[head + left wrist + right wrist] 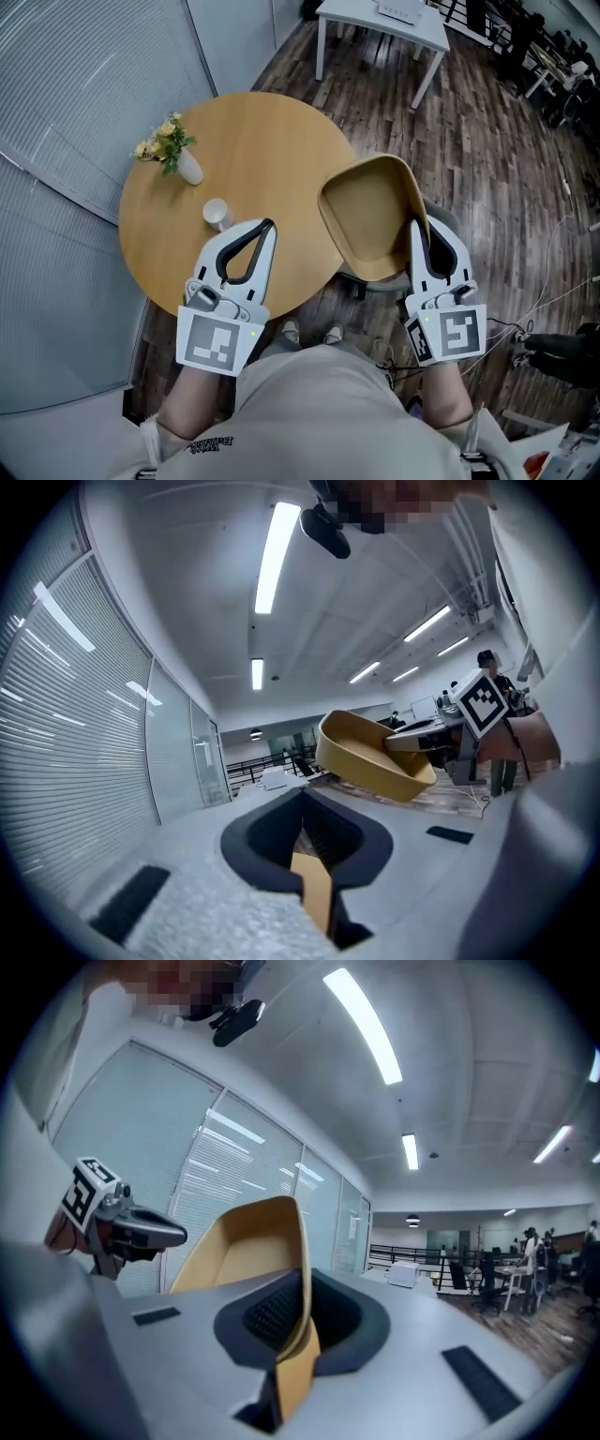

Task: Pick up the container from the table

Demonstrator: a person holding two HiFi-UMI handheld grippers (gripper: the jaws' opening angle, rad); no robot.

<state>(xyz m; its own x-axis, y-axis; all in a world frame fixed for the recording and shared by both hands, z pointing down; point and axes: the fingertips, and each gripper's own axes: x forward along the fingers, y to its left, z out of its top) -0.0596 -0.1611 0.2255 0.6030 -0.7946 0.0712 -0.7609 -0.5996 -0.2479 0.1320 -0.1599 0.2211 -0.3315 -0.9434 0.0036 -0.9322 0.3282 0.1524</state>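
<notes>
Your right gripper (415, 225) is clamped on the rim of the container (370, 220), which hangs tilted in the air just past the edge of the table (262, 141). Your left gripper (268, 227) is closed on nothing above the tabletop. The lift looks all but done. Next, keep your pinch firm and level it. There's one container, one cup (217, 214) and one flower vase (187, 167).

We find no words or numbers that we can read: the cubes (217, 342) on the left gripper (268, 227) and the right gripper (414, 226) bear only square markers, and the print (211, 445) on the person's shirt (347, 412) is too small.
</notes>
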